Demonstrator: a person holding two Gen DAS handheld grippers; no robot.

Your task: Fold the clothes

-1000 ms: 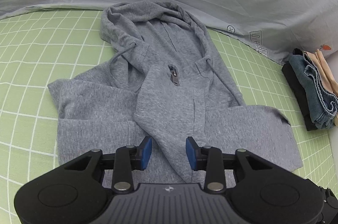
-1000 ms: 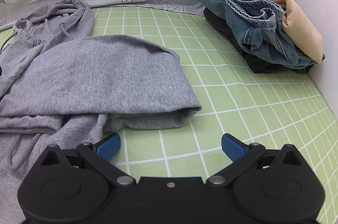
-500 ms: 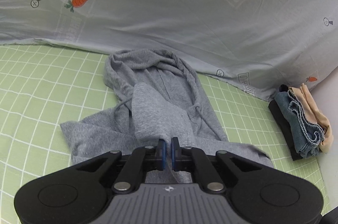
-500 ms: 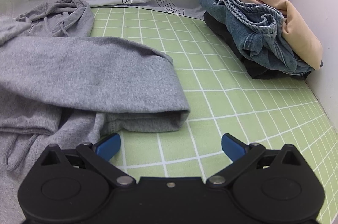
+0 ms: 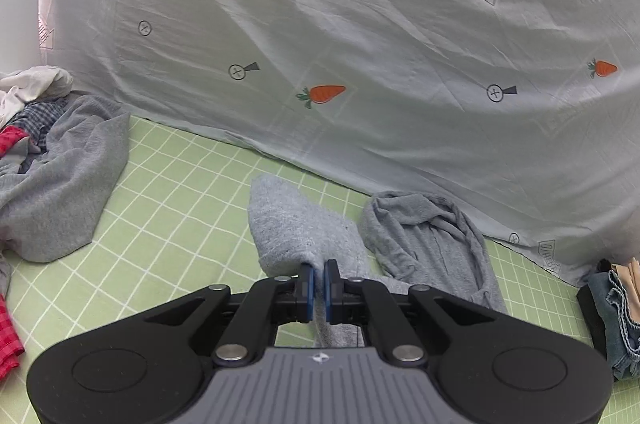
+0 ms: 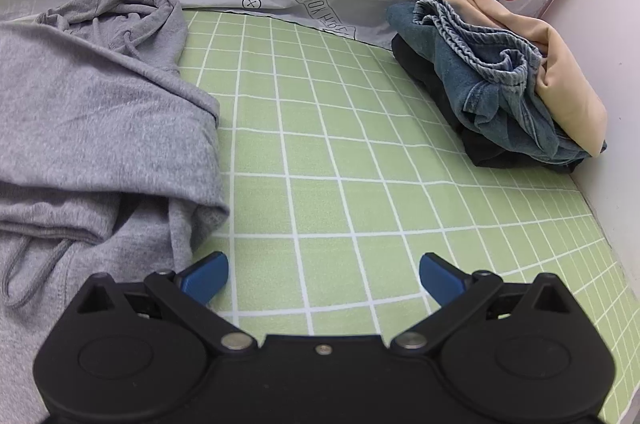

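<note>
A grey hoodie point(image 6: 100, 127) lies on the green checked sheet point(image 6: 340, 151). In the left wrist view its hood point(image 5: 432, 236) rests near the pale cover, and a sleeve point(image 5: 300, 228) stands lifted in front of me. My left gripper point(image 5: 319, 284) is shut on that sleeve, the blue pads pinching the grey fabric. My right gripper point(image 6: 322, 274) hangs open just above the sheet, right of the hoodie's edge, with nothing between its fingers.
A folded stack of jeans, a black garment and a beige one point(image 6: 500, 79) sits at the right by the white wall. A heap of unfolded clothes point(image 5: 52, 159) lies at the left. A pale carrot-print cover point(image 5: 360, 43) rises behind.
My left gripper closed on the sleeve, then lifted it up and carried it leftward. The sleeve end has slid left off the sheet in the right wrist view. The right gripper stayed put.
</note>
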